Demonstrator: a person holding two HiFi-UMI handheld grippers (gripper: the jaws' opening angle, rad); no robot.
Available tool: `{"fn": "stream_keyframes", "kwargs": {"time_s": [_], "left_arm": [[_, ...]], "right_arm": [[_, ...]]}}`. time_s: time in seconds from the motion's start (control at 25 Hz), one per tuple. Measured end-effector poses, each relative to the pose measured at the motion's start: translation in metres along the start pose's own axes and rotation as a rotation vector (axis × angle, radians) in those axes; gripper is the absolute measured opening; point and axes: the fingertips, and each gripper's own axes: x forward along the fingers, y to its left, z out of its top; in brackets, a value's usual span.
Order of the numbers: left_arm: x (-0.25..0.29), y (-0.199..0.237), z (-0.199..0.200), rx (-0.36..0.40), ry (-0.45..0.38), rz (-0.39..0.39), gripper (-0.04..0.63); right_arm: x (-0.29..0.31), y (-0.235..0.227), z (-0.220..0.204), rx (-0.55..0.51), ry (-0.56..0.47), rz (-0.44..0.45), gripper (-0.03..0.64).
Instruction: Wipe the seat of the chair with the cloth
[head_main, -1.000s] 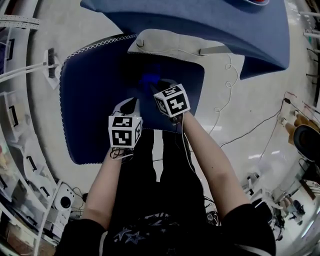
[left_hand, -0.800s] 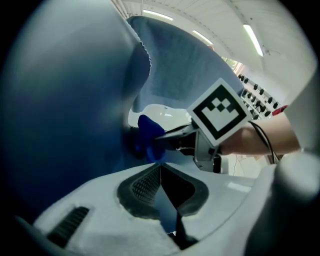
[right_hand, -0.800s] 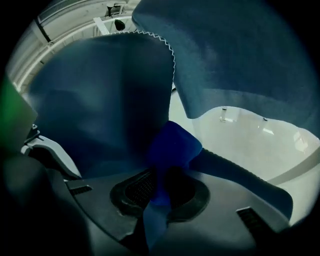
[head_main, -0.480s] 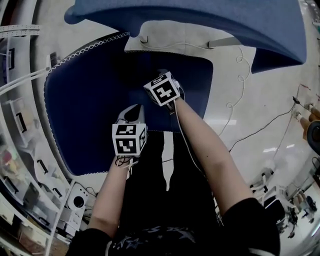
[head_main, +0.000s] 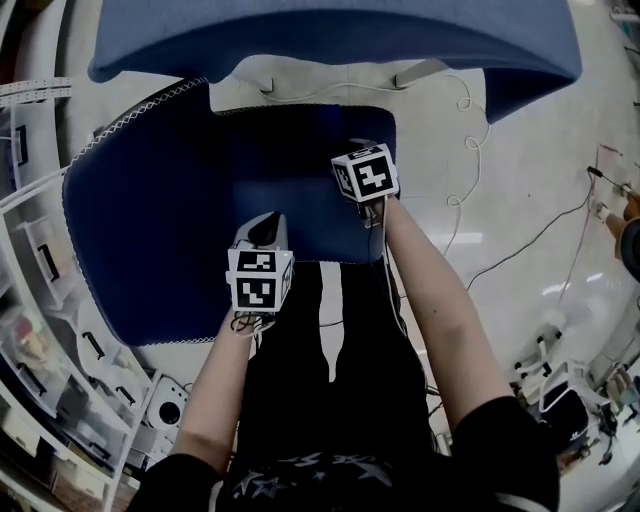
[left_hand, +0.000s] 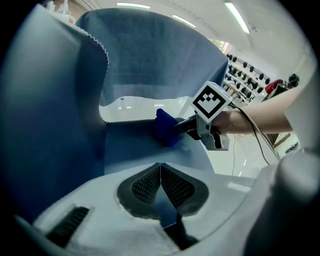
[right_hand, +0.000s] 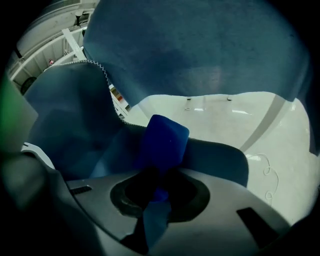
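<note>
The chair's dark blue seat (head_main: 290, 200) lies below me, its backrest (head_main: 330, 35) at the top and a stitched side wing (head_main: 120, 230) at the left. My right gripper (head_main: 358, 146) is over the seat's right rear part, shut on a bright blue cloth (right_hand: 162, 142) that bunches up ahead of its jaws and rests on the seat. From the left gripper view the cloth (left_hand: 165, 127) and the right gripper (left_hand: 192, 125) show on the seat (left_hand: 145, 150). My left gripper (head_main: 262, 228) hovers over the seat's front, pads together with nothing between them (left_hand: 160, 180).
Pale floor surrounds the chair, with a thin cable (head_main: 470, 120) looping at the right and another cable (head_main: 540, 235) further out. Shelving (head_main: 30, 260) lines the left side. Small devices (head_main: 565, 395) sit on the floor at the lower right. My legs (head_main: 330, 350) stand against the seat's front edge.
My right gripper has carried the cloth across the rear of the seat, first a little left, then to the right. The left gripper has stayed over the seat's front.
</note>
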Motion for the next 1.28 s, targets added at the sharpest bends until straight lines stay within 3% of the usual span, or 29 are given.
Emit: {"fn": "stream_keyframes", "kwargs": {"time_s": [0.36, 0.6, 0.92, 1.28], "left_arm": [[0.011, -0.071, 0.015, -0.009, -0.046, 0.013, 0.021], [0.006, -0.078, 0.002, -0.128, -0.080, 0.090, 0.020], [-0.017, -0.036, -0.031, -0.249, -0.096, 0.182, 0.020], [-0.028, -0.007, -0.071, -0.330, -0.097, 0.159, 0.021]], "right_arm": [[-0.055, -0.089, -0.041, 0.082, -0.016, -0.066, 0.057], [-0.071, -0.104, -0.062, 0.064, -0.007, -0.029, 0.057], [-0.075, -0.062, -0.057, -0.041, -0.008, 0.023, 0.056], [-0.044, 0.056, -0.057, -0.150, 0.003, 0.169, 0.056]]}}
